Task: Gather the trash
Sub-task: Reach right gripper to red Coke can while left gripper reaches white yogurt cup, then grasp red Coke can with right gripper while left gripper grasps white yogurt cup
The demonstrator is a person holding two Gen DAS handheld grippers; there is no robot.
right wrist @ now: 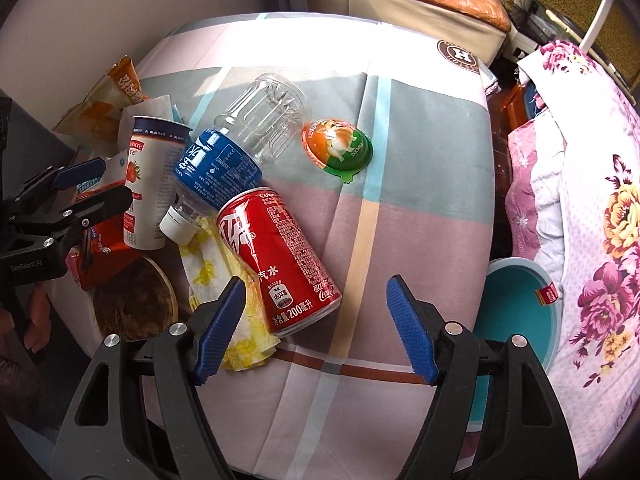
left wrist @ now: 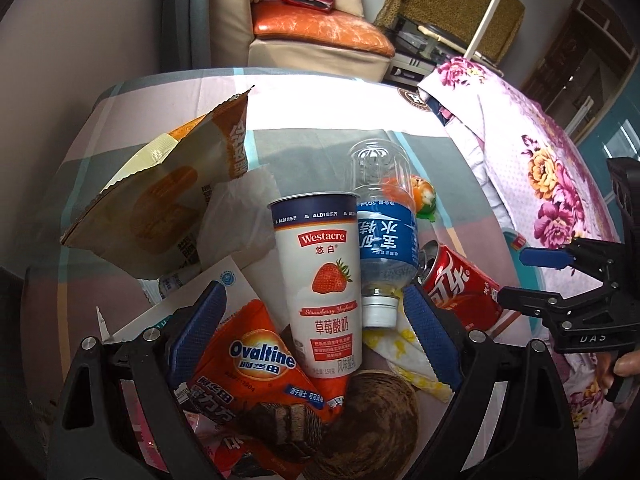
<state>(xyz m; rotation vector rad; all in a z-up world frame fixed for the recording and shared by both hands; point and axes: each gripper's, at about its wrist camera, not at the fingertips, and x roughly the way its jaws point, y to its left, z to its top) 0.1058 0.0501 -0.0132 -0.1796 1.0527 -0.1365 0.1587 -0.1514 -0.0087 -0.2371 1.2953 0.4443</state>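
Trash lies in a pile on a checked cloth [right wrist: 400,128]. In the left wrist view my left gripper [left wrist: 316,332] is open, its fingers on either side of a white strawberry yoghurt cup [left wrist: 324,280]. Beside the cup lie a clear water bottle with a blue label [left wrist: 384,236], a red cola can [left wrist: 460,284], an orange Ovaltine wrapper [left wrist: 252,368] and an open orange snack bag [left wrist: 160,200]. In the right wrist view my right gripper [right wrist: 316,320] is open and empty just in front of the cola can [right wrist: 276,256]. An orange-green jelly cup [right wrist: 340,148] lies apart.
A teal bin [right wrist: 520,312] stands to the right below the cloth's edge, beside a pink flowered quilt [right wrist: 592,208]. A brown coconut shell [right wrist: 136,300] and yellow-white tissue [right wrist: 224,280] lie in the pile. A sofa with an orange cushion [left wrist: 320,28] is behind.
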